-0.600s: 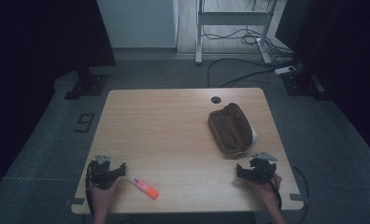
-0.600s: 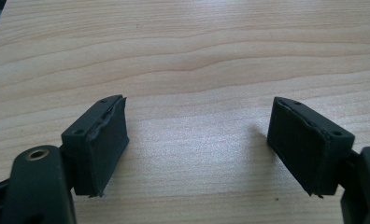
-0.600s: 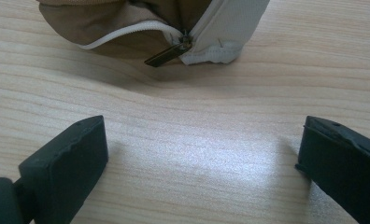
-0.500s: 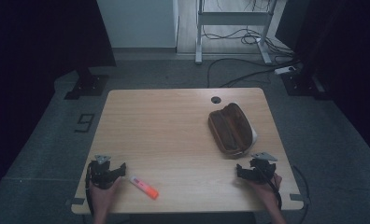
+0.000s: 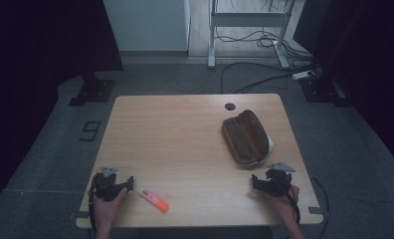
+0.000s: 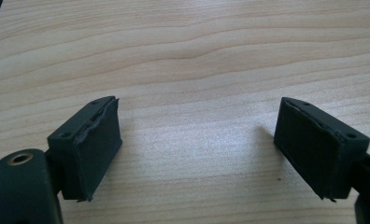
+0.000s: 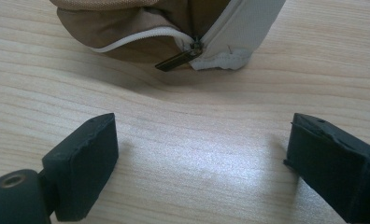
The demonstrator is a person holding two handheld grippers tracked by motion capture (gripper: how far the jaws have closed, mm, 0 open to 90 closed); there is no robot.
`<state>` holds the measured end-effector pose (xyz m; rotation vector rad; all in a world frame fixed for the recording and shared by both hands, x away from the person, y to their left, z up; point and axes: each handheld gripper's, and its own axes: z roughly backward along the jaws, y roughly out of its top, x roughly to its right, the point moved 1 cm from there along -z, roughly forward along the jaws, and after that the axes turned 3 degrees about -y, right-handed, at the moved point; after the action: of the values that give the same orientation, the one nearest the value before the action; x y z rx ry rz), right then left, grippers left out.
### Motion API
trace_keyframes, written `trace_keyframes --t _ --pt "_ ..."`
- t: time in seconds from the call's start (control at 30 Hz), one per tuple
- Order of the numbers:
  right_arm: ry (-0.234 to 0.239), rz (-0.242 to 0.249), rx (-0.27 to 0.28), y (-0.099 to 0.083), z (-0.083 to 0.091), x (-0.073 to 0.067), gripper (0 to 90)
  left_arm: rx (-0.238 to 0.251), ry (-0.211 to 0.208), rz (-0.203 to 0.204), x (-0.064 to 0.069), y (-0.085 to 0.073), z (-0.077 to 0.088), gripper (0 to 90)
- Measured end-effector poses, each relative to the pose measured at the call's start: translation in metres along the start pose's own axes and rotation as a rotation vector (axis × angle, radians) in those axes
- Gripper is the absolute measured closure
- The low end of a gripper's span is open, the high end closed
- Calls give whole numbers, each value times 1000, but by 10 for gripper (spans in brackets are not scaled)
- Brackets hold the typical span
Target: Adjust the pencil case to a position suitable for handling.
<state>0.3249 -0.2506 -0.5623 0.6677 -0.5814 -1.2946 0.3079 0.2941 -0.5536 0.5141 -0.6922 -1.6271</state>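
Observation:
A brown zip pouch (image 5: 246, 139) with a white lining lies on the right half of the wooden table (image 5: 185, 134). Its end with the metal zip pull (image 7: 178, 59) lies just beyond my right gripper (image 7: 199, 161), whose jaws stand wide open over bare wood. In the high view that right gripper (image 5: 270, 181) rests near the front right corner, just in front of the pouch. An orange and white marker (image 5: 153, 199) lies near the front edge, right of my left gripper (image 5: 111, 184). The left gripper (image 6: 197, 149) is open with nothing between its jaws.
A round cable hole (image 5: 229, 106) sits at the table's far edge. Beyond the table are a white cabinet (image 5: 145, 25), a metal frame (image 5: 245, 30) with cables on the floor, and a dark stand foot (image 5: 90, 92) at the left.

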Motion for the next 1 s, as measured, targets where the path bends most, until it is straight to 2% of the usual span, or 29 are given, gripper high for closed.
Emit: trace_keyframes --t 0.2,0.4,1.0 --pt "8 8 6 0 0 0 101 15 9 16 -5 -2 2 201" --pt "12 12 8 0 0 0 108 16 28 31 -16 -5 6 201" --pt "16 15 13 0 0 1 139 12 31 28 -16 -4 5 193"
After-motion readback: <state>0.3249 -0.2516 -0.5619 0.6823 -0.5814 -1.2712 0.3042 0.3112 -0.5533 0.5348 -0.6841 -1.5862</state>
